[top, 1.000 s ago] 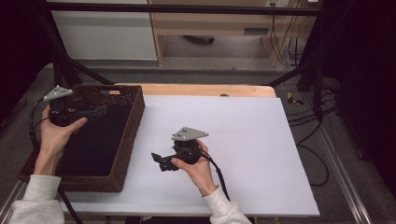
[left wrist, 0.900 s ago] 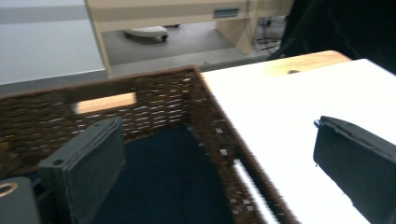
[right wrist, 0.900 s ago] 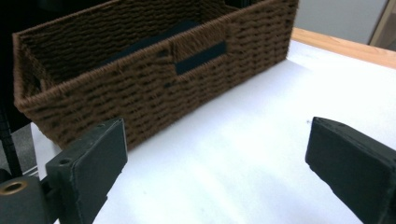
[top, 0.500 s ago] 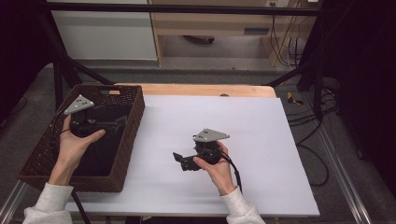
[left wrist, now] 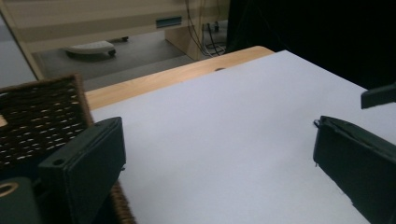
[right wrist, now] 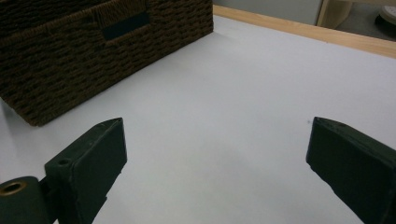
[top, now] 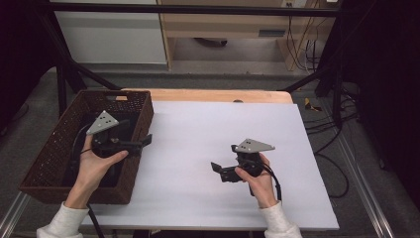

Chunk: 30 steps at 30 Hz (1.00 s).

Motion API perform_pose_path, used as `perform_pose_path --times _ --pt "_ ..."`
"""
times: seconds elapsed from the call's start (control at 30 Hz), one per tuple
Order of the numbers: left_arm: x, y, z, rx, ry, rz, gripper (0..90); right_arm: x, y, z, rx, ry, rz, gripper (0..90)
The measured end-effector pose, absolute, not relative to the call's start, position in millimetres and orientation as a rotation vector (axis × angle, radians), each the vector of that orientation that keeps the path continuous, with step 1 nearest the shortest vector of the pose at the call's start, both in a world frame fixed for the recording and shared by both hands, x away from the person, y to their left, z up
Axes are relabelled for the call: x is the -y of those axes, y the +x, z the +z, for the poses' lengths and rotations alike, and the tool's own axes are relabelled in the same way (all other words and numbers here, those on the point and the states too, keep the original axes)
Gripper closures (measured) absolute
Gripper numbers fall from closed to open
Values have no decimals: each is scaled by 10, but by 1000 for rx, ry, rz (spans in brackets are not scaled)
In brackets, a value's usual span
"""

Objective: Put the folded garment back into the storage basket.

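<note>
Brown woven wicker basket (top: pixel 59 158) at left of frame, on white table sheet (top: pixel 198 144). Left gripper (top: pixel 143 143) over basket's right rim, jaws wide apart, empty. Right gripper (top: pixel 217 168) at lower centre, likewise wide, empty.

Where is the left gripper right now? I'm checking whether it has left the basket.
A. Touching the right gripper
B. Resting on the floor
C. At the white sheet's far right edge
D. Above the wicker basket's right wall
D: in the high view the left gripper hangs over the right wall of the wicker basket, jaws open and empty.
</note>
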<state>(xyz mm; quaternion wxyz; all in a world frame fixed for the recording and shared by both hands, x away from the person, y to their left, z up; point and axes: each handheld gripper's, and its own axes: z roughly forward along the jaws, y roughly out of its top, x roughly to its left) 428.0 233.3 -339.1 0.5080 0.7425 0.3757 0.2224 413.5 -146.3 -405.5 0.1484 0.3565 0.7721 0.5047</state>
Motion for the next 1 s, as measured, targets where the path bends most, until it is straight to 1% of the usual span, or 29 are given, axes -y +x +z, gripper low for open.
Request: perform_pose_path --times 0.27,0.53,1.0 --pt "-2003 4166 -3559 -838 1817 487 21 1795 4083 -4137 -2215 1039 1414 51" --pt "-1769 4114 -3870 -810 1852 439 24 2030 4061 -4282 -2233 1055 1370 52" --pt "-1618 4035 -4404 -801 1912 372 24 2334 4004 -4582 -2244 1112 1318 61"
